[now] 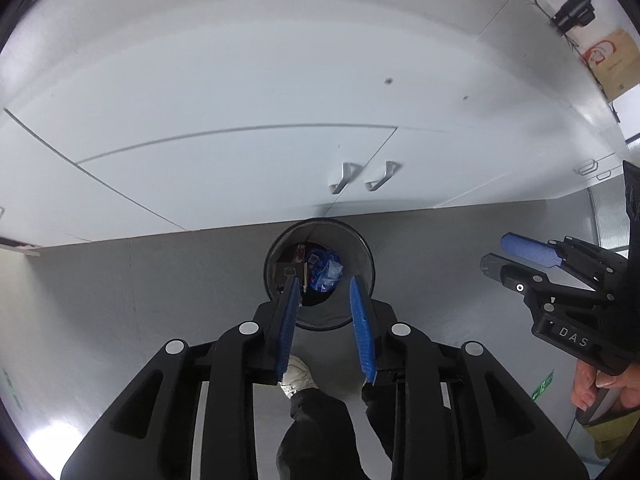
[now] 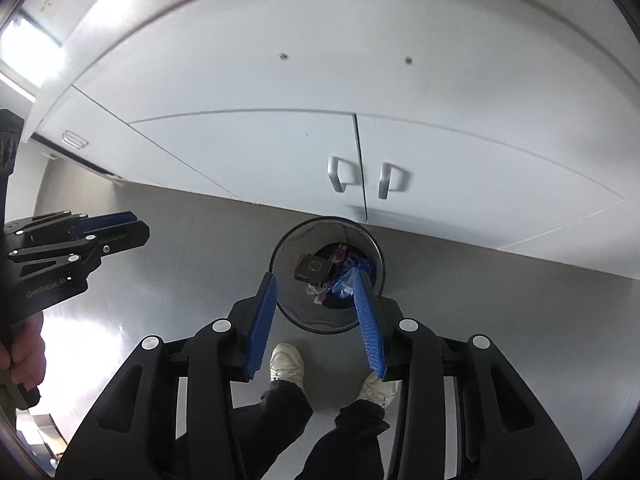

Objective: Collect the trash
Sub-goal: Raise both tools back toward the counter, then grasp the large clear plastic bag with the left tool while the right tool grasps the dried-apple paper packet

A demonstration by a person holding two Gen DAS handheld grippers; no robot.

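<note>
Left gripper (image 1: pixel 325 285) empty, right gripper (image 2: pixel 316 282) empty, bin (image 2: pixel 362 236) below

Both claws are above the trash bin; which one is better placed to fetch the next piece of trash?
Neither clearly. The left claw and right claw both hang open and empty over the bin; no loose trash shows.

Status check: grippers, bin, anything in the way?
Left gripper open, empty. Right gripper open, empty. Trash in the bin below. Nothing in the way.
</note>
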